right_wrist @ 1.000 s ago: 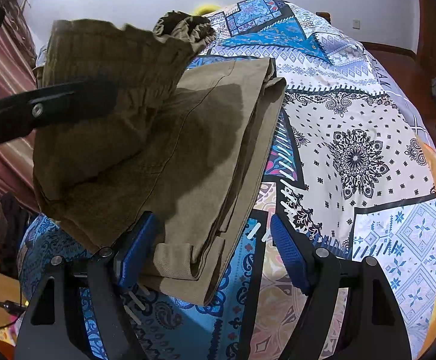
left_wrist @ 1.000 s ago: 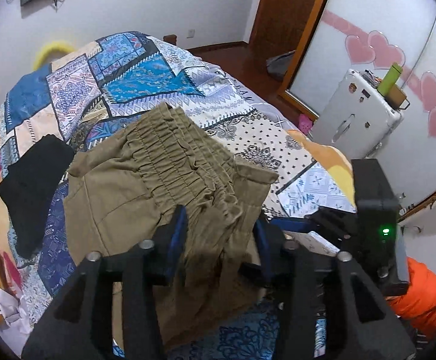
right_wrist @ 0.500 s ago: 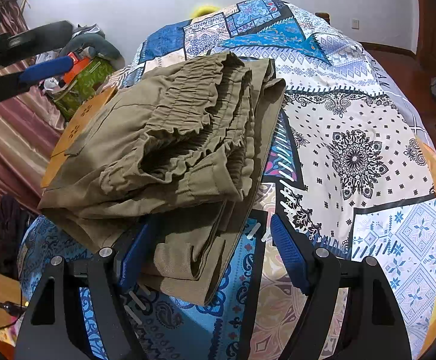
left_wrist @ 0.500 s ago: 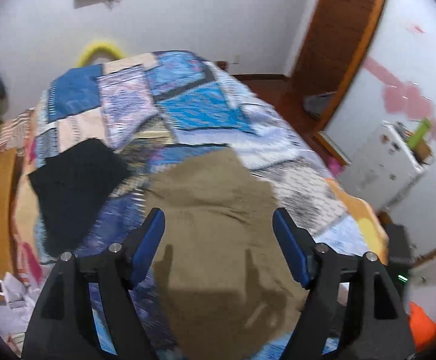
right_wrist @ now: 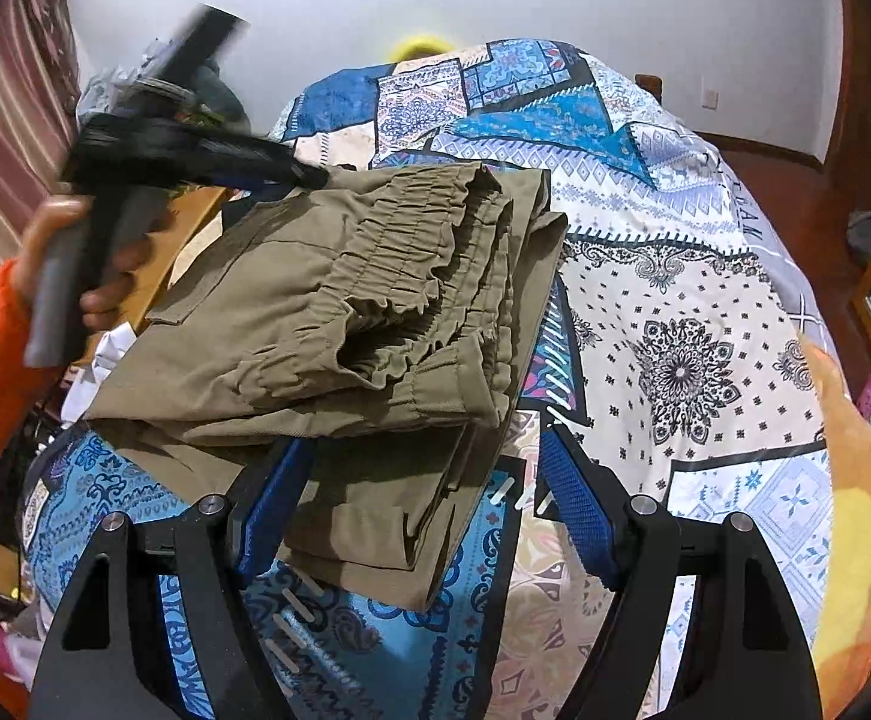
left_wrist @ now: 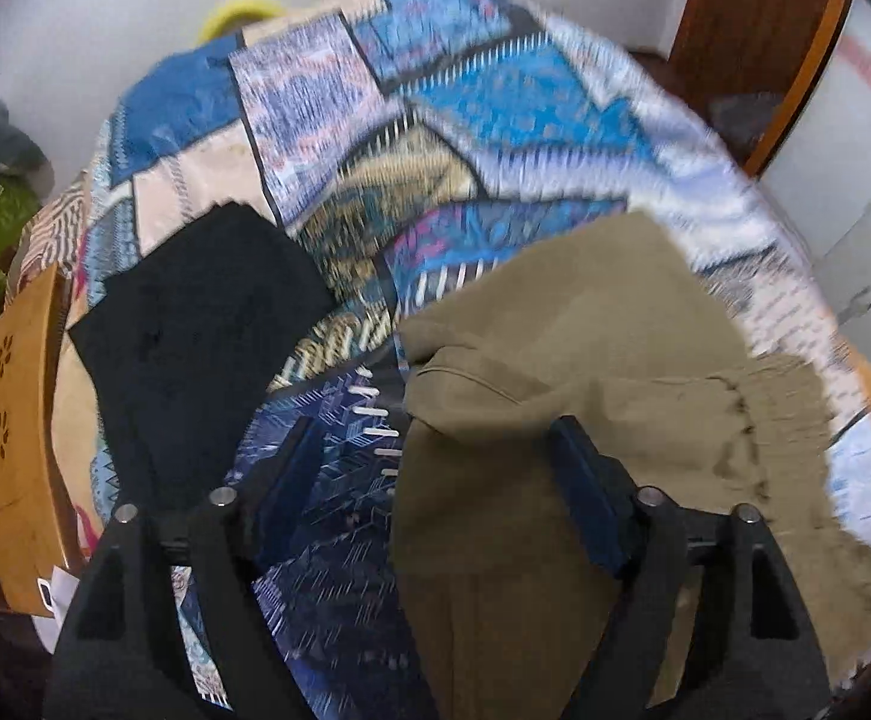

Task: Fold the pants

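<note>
The khaki pants (right_wrist: 339, 324) lie folded on the patchwork bedspread (right_wrist: 675, 312). The left gripper (left_wrist: 435, 480) has just opened wide and holds nothing; the right gripper (right_wrist: 423, 498) stands wide around the hem. I judge that the next move is to smooth the bundle.

No readable text, labels, brands or numbers in either view. The patchwork-print blue and white bedspread (right_wrist: 675, 312) carries a band of letter-like marks along its right edge in the right wrist view, too small and warped to read. Left wrist view is motion-blurred; nothing legible there.
</note>
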{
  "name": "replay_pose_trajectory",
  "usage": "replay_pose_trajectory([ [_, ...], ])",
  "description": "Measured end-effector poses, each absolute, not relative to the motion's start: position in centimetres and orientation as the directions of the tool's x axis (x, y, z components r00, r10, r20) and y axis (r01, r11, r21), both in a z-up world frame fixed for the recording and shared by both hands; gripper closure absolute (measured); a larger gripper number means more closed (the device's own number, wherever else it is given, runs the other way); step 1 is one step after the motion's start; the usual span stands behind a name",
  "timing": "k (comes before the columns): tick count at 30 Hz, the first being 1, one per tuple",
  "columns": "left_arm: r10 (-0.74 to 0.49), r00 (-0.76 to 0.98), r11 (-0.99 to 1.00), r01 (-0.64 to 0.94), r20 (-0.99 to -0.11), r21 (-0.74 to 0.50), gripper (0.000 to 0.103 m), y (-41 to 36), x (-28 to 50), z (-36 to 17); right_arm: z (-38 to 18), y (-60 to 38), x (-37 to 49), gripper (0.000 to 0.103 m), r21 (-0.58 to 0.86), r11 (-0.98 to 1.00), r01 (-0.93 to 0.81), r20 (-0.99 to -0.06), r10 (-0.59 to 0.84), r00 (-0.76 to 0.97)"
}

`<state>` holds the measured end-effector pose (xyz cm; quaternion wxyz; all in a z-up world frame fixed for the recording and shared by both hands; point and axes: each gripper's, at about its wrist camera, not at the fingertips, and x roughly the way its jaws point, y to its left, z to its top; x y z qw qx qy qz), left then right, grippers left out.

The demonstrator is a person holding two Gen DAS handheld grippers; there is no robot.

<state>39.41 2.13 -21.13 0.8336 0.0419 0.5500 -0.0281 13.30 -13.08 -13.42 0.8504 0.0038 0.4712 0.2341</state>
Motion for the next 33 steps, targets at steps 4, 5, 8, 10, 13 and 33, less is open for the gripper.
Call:
replay_pose_trajectory([
  [4,0.091,0.432,0.97,0.166,-0.897,0.179,0.003,1.6,39.2,-23.2,-13.2,-13.4,13.2,0.028,0.214,0.897,-0.387,-0.799,0.389,0.459],
  [5,0.104,0.441,0.966,0.168,-0.891,0.196,0.002,1.7,38.9,-23.2,-13.0,-13.5,13.2,0.028,0.212,0.899,-0.383,-0.798,0.386,0.464],
  [8,0.118,0.437,0.972,0.135,-0.892,0.194,0.002,3.0,38.1,-23.1,-12.9,-13.8,13.2,0.028,0.209,0.903,-0.376,-0.794,0.381,0.473],
  [10,0.133,0.447,0.971,0.12,-0.885,0.206,0.002,4.1,37.0,-22.9,-12.6,-14.1,13.1,0.028,0.202,0.906,-0.373,-0.79,0.376,0.484],
  [13,0.128,0.438,0.98,0.081,-0.89,0.181,0.002,6.1,35.2,-22.5,-12.2,-14.3,12.9,0.028,0.194,0.909,-0.368,-0.784,0.37,0.499],
  [33,0.083,0.458,0.987,0.083,-0.885,0.135,0.011,7.4,21.5,-20.0,-9.6,-11.7,10.4,0.028,0.23,0.864,-0.449,-0.736,0.456,0.501],
])
